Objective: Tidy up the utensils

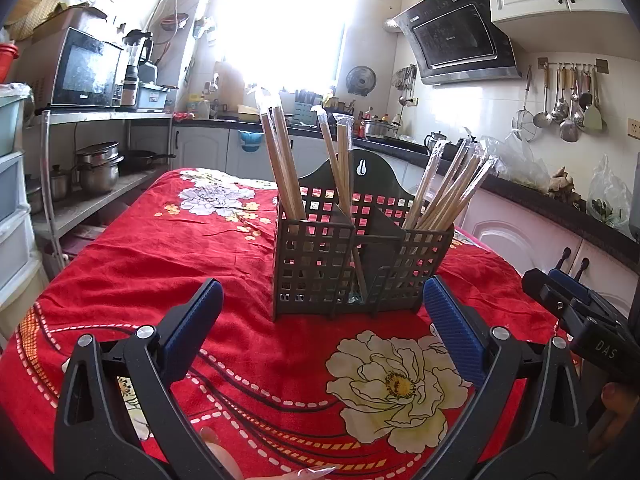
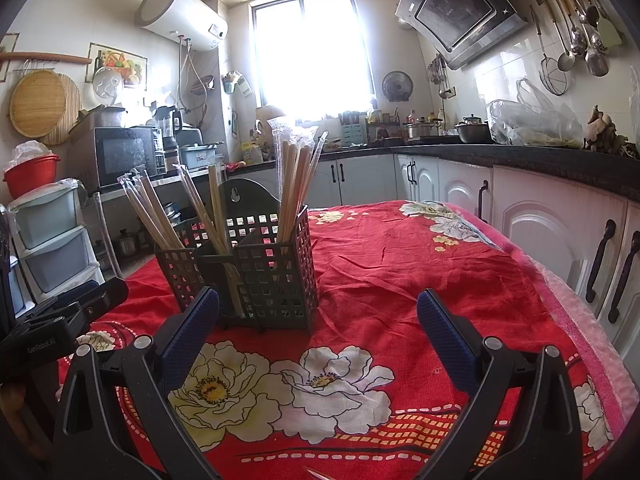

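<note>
Chopsticks [image 1: 280, 160], still in clear wrappers, stand in all three compartments of the dark slotted caddy [image 1: 316, 264] on the red flowered tabletop [image 1: 160, 248], with none lying loose that I can see. My left hand-held gripper [image 1: 322, 332] sits just in front of the caddy, jaws wide apart and holding nothing; my right hand-held gripper [image 2: 318, 336] is equally spread and empty, off to the caddy's right. I judge the danger to be the light caddy: a knock from either jaw could tip it on the wrinkled cloth and spill the leaning bundles.
</note>
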Motion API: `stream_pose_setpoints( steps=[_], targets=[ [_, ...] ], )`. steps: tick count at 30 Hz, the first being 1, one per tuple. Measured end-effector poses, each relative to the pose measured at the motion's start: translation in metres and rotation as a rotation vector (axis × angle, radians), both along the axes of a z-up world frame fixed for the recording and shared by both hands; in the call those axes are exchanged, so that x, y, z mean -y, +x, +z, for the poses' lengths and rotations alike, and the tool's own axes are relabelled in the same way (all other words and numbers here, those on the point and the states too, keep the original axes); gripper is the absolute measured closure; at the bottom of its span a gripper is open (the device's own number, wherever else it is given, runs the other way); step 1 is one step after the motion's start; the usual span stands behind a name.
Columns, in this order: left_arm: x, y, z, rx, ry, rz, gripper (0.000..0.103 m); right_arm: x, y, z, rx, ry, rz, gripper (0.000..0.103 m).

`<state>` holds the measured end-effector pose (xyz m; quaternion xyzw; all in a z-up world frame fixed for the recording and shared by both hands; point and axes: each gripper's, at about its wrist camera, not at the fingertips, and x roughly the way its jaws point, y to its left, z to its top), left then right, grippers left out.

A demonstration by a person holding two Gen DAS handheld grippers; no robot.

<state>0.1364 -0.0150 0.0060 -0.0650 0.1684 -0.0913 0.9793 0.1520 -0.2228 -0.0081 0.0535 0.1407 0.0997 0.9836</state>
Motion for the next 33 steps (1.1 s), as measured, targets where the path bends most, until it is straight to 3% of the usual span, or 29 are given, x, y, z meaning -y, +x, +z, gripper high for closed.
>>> stream_pose_setpoints(
  steps=[33],
  targets=[
    [-0.001,0.001,-0.0022,-0.013,0.002,0.036,0.011,-0.0003,-0.0002,0.0001,-0.004,-0.001,0.002,0.006]
  ],
)
